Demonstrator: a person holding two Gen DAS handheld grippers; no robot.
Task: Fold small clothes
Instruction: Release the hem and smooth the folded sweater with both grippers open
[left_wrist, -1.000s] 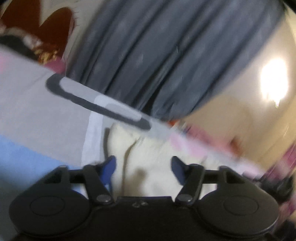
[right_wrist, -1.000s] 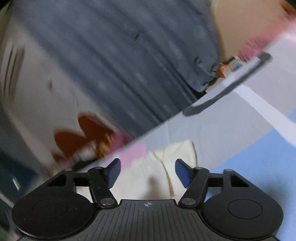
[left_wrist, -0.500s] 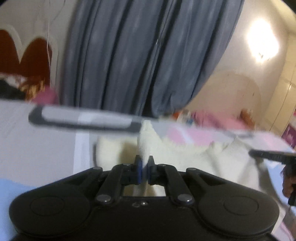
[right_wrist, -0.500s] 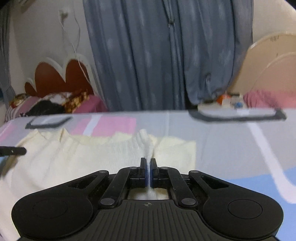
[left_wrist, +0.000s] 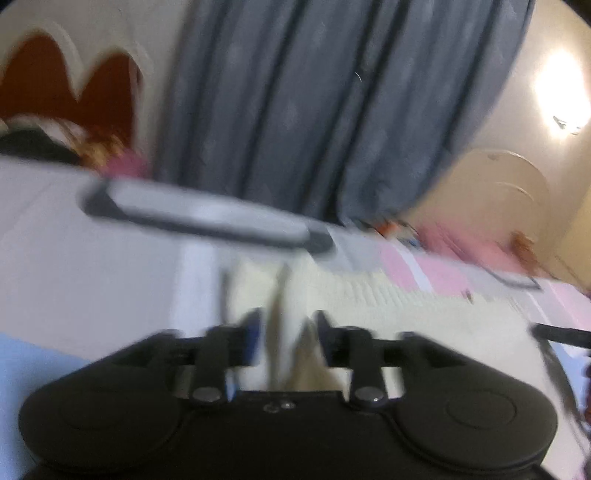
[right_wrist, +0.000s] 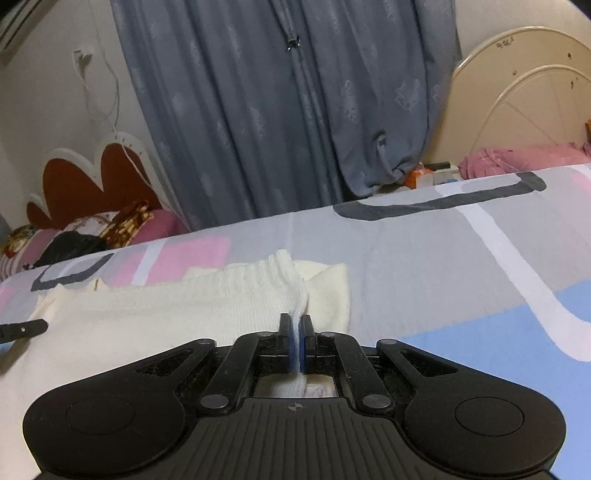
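Left tool (left_wrist: 286, 332) stands with its jaws apart; they have just been opening, and a raised fold of the cream sweater (left_wrist: 388, 302) stands between the pads without being pressed, as far as the blur lets me see. The sweater lies on the bed sheet (left_wrist: 92, 258), spreading ahead of this tool and to its right. With this side let go, the risk is that the fold drops back and the edge does not stay where it was put.

Right tool (right_wrist: 297, 332) is closed tight on a pinch of the same sweater (right_wrist: 166, 317), just in front of its pads, and the knit rises in a ridge ahead of them. If this tool pulls alone, I think the soft knit will stretch, drag over the sheet and turn crooked. The pinch is thin, so it could also slip out. The left tool's finger (right_wrist: 22, 328) shows far to the left.
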